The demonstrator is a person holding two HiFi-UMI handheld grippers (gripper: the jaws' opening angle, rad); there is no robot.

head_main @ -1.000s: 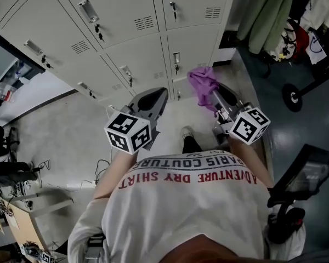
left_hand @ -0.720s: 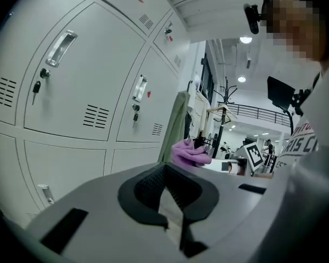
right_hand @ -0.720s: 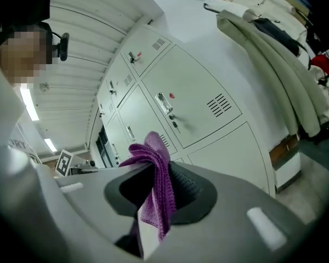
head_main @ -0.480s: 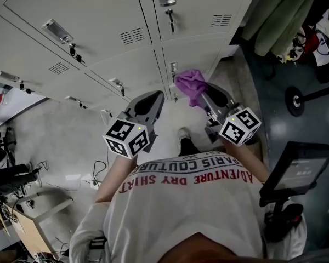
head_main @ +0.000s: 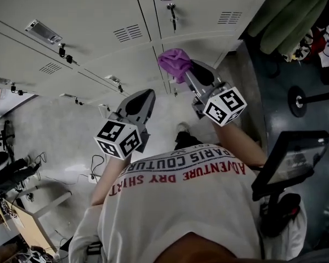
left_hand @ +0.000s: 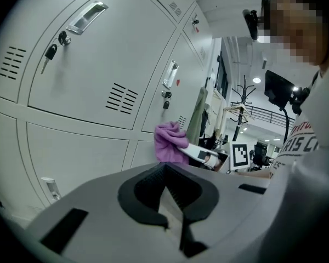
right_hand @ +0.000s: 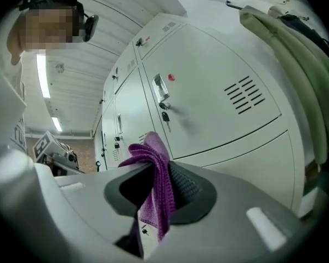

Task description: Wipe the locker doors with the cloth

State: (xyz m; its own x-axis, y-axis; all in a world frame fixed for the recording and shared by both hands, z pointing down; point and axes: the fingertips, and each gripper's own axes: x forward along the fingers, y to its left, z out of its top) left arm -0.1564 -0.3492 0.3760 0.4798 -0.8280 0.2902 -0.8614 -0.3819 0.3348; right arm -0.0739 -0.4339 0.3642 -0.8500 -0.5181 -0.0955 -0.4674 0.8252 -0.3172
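A purple cloth (head_main: 174, 62) is bunched in my right gripper (head_main: 187, 70), which is shut on it and holds it close to the seam between two grey locker doors (head_main: 88, 15). The right gripper view shows the cloth (right_hand: 153, 174) hanging between the jaws of that gripper (right_hand: 157, 171), with a locker door (right_hand: 219, 103) and its keyed handle just beyond. My left gripper (head_main: 144, 96) hangs lower and to the left, shut with nothing in it, away from the lockers. From the left gripper (left_hand: 165, 171) I see the cloth (left_hand: 169, 141) against the lockers (left_hand: 98, 64).
Keys hang from the locks (head_main: 171, 11). Green coats (head_main: 288, 15) hang right of the lockers. A screen on a stand (head_main: 290, 158) is at my right, with a wheeled base (head_main: 299, 97) behind it. Cables (head_main: 96, 166) lie on the floor at the left.
My right gripper has carried the cloth up and to the left, closer to the locker doors. The left gripper has stayed in about the same place.
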